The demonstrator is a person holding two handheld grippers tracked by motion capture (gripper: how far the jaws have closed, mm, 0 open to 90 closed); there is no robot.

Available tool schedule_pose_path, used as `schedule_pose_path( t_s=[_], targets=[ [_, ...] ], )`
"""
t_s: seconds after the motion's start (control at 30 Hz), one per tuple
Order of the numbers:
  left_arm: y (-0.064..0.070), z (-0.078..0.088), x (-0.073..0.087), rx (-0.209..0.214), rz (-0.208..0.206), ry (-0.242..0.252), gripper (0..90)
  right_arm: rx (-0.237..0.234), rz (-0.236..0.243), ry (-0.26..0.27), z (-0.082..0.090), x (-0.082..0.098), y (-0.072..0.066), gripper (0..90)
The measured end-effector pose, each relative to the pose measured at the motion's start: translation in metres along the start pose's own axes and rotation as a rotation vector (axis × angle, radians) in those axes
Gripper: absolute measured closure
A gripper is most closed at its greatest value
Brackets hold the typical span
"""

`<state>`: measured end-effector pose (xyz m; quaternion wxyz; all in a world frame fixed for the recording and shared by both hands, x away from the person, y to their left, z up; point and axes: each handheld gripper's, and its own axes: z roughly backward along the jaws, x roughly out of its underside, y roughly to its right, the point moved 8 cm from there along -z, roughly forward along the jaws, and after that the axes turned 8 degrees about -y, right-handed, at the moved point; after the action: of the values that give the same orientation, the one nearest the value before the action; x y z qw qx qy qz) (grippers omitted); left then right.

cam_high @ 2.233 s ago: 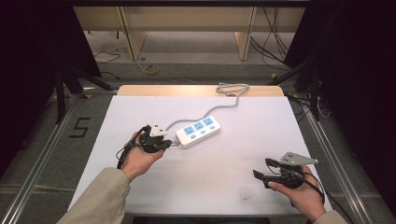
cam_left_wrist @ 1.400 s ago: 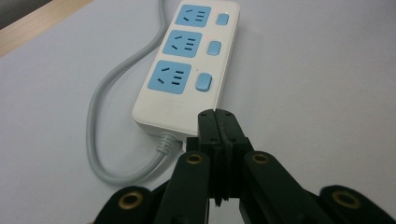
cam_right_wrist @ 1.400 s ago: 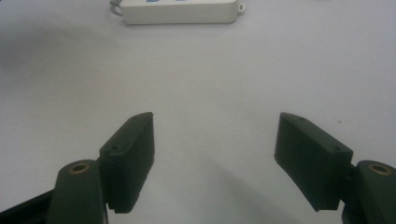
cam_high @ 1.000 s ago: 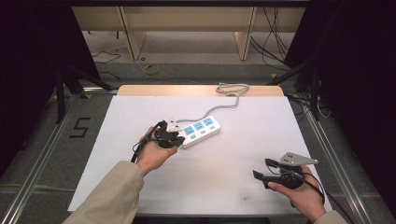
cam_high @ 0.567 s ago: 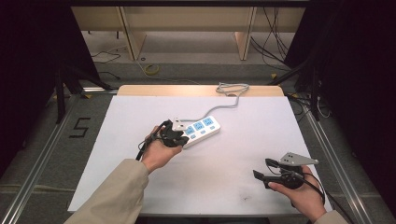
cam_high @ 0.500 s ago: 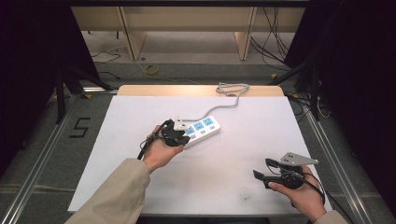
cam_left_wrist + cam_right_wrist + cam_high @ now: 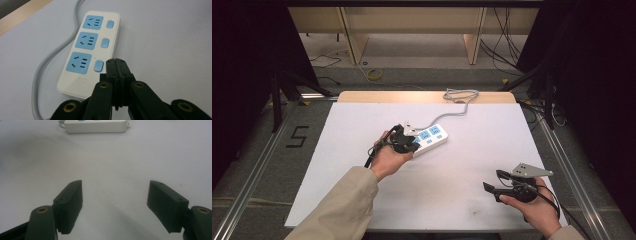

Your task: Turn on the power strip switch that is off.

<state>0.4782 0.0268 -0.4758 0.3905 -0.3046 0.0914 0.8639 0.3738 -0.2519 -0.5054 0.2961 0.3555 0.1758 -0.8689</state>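
My left gripper [image 7: 117, 65], jaws pressed together on nothing, sits just beside the power strip [image 7: 88, 50]; at four o'clock my right gripper [image 7: 113, 206] gapes empty.

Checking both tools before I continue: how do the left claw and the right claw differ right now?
The left claw is shut, jaws pressed together; the right claw is open wide. The left sits at the power strip, by its nearest switch; the right is over bare table, far from it. Both hold nothing.

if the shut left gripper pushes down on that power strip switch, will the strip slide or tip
Probably neither: the power strip lies flat and low on the table, so a downward press seats it. A sideways nudge from the left gripper might slide it; its grey cable looks bendy, resisting little.
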Motion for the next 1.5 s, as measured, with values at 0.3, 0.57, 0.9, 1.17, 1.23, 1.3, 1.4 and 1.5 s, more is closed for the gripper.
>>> schedule_pose_path(
  t_s=[0.3,0.57,0.9,1.17,1.23,1.3,1.4,1.5],
  targets=[
    [-0.002,-0.006,-0.007,-0.013,-0.016,-0.014,89.9,-0.002,0.001,-0.001,0.000,0.000,0.000,29.0],
    [-0.006,-0.013,-0.008,-0.020,-0.009,-0.035,89.9,-0.003,0.002,-0.002,0.000,0.001,0.000,29.1],
    [-0.010,-0.018,-0.012,-0.016,-0.009,-0.062,90.0,-0.007,0.002,-0.003,0.000,0.001,-0.001,29.1],
    [-0.010,-0.025,-0.017,-0.013,-0.015,-0.080,89.9,-0.007,0.005,-0.001,0.000,0.001,0.000,29.0],
    [-0.010,-0.026,-0.017,-0.014,-0.023,-0.091,89.9,-0.007,0.004,-0.001,0.000,0.001,0.000,29.1],
    [-0.011,-0.028,-0.017,-0.015,-0.023,-0.094,89.9,-0.008,0.000,-0.003,0.000,0.001,0.000,29.1],
    [-0.012,-0.028,-0.017,-0.023,-0.025,-0.098,89.9,-0.008,0.003,-0.002,0.000,0.001,0.000,29.0],
    [-0.013,-0.030,-0.018,-0.027,-0.018,-0.098,89.9,-0.008,0.005,-0.005,0.000,0.001,0.000,29.1]
  ],
)
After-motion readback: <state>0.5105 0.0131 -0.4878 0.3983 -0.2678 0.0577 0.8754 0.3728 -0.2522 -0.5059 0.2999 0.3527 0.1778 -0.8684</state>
